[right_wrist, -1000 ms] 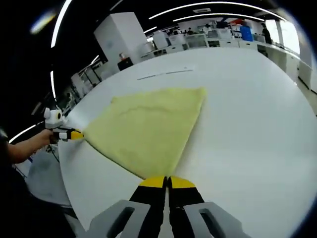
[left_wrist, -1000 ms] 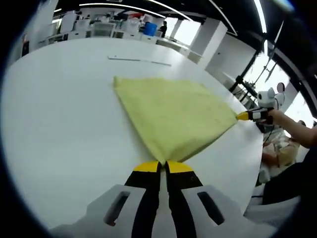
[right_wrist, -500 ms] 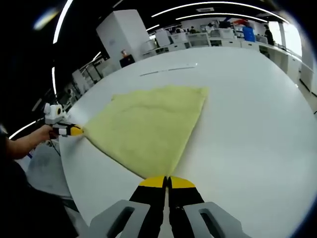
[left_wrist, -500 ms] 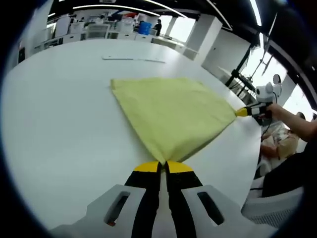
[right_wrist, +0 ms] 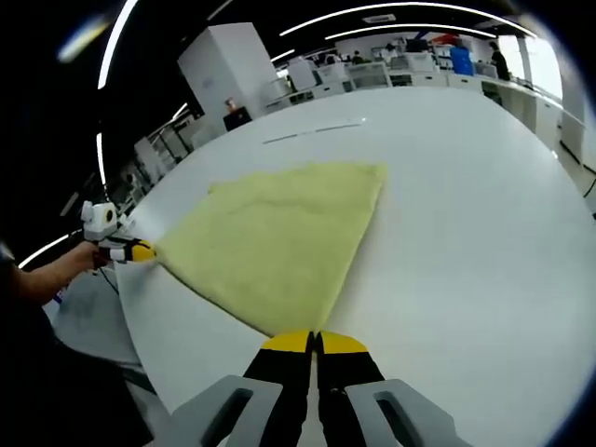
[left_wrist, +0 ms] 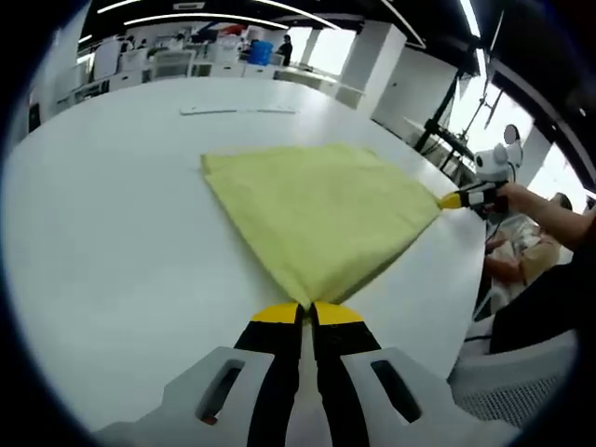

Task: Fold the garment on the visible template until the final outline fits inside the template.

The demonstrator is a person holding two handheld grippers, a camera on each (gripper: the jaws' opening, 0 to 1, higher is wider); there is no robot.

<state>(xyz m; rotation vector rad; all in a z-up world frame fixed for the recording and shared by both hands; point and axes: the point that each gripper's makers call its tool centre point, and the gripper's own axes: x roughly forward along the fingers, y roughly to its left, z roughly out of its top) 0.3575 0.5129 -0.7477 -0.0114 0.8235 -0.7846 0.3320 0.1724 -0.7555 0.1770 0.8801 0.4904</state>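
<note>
While both tongs, left (left_wrist: 308, 313) and right (right_wrist: 315, 341), pinch near corners of the yellow cloth (left_wrist: 321, 209) spread mid-frame on the white counter (left_wrist: 112, 233), it looks soft, light; corners suit gripping

a wide white worktop (left_wrist: 112, 233) runs back to a thin pale strip (left_wrist: 237, 110) lying flat near its far edge. beyond it stand white desks and cabinets (right_wrist: 372, 73), a blue bin (left_wrist: 261, 51) and a white pillar (right_wrist: 223, 70).

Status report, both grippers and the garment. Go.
Left gripper shut on yellow garment corner. Right gripper shut on another corner. Garment spread flat on white table. Nothing in the way.
</note>
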